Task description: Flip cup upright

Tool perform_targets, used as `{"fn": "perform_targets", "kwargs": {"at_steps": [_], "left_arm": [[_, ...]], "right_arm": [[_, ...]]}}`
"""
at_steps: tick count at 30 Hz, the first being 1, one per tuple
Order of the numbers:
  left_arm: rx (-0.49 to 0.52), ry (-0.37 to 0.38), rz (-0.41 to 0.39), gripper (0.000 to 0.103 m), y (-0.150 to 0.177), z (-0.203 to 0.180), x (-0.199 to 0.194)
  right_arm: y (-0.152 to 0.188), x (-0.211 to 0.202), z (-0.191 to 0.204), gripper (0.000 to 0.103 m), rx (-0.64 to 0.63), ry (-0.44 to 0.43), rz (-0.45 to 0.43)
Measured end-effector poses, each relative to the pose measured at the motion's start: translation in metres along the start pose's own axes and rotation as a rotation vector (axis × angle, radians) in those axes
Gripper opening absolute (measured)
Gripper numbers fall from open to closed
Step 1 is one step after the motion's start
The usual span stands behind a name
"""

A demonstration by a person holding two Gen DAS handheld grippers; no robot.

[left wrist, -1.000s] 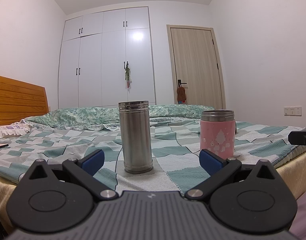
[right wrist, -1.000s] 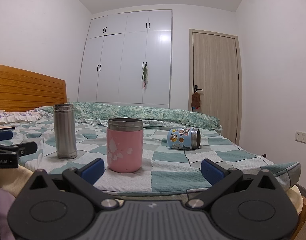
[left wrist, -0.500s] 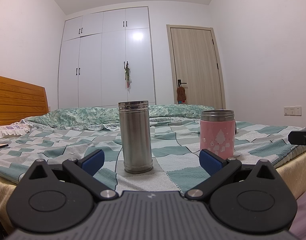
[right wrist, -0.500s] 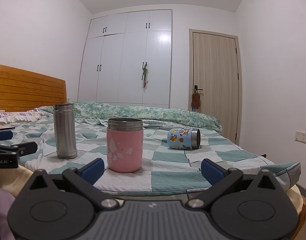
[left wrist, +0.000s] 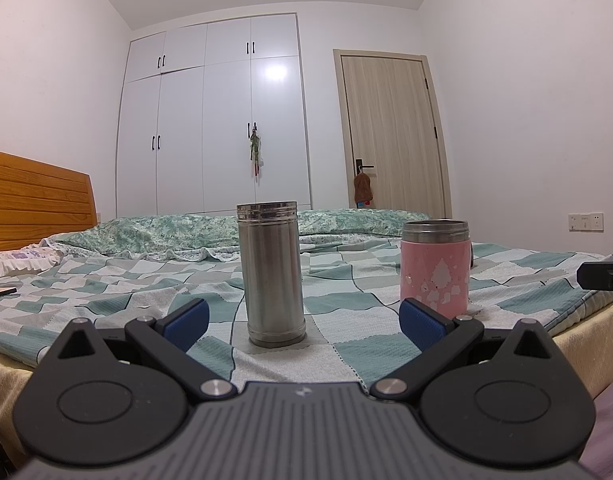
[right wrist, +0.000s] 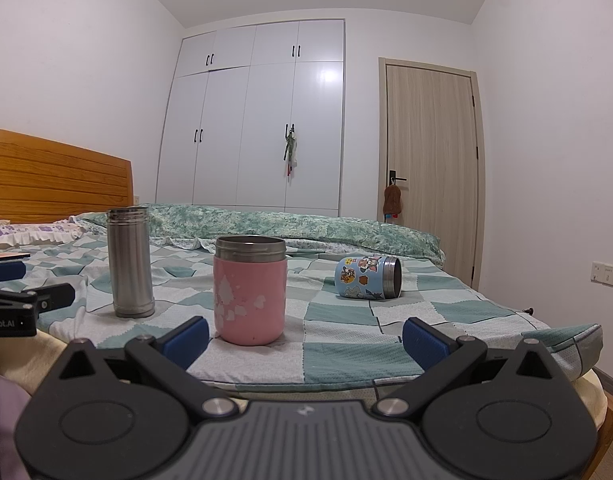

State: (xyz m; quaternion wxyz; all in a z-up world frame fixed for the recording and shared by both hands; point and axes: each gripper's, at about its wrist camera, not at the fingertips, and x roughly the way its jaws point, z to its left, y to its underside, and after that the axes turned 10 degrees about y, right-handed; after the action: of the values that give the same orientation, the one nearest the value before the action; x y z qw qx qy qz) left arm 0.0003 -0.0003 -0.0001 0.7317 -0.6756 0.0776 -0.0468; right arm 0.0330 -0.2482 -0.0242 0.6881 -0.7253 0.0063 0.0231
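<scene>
A blue cup with cartoon stickers [right wrist: 368, 278] lies on its side on the bed, mouth facing right, in the right wrist view. It is hidden in the left wrist view. A pink cup [right wrist: 250, 290] [left wrist: 435, 266] and a tall steel cup [right wrist: 130, 262] [left wrist: 272, 272] stand upright. My right gripper [right wrist: 305, 340] is open and empty at the bed's near edge, well short of the blue cup. My left gripper [left wrist: 302, 320] is open and empty, facing the steel cup.
The bed has a green checkered sheet [right wrist: 346, 320] and a rolled quilt [right wrist: 306, 226] at the back. A wooden headboard [right wrist: 54, 176] is at the left. White wardrobe [right wrist: 262, 120] and a door [right wrist: 430, 160] stand behind. The left gripper's body [right wrist: 22, 304] shows at the left.
</scene>
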Motion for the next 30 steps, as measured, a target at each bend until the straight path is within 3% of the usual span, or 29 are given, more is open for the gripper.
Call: {"fn": "perform_targets", "kwargs": {"at_steps": [26, 30], "left_arm": [[0.001, -0.002, 0.004, 0.103, -0.0005, -0.0004, 0.0004], [-0.014, 0.059, 0.022, 0.103, -0.0080, -0.0048, 0.0019]], "right_arm": [[0.0005, 0.0009, 0.0007, 0.103, 0.000, 0.000, 0.002], [-0.0029, 0.0027, -0.0019, 0.103, 0.012, -0.010, 0.023]]}}
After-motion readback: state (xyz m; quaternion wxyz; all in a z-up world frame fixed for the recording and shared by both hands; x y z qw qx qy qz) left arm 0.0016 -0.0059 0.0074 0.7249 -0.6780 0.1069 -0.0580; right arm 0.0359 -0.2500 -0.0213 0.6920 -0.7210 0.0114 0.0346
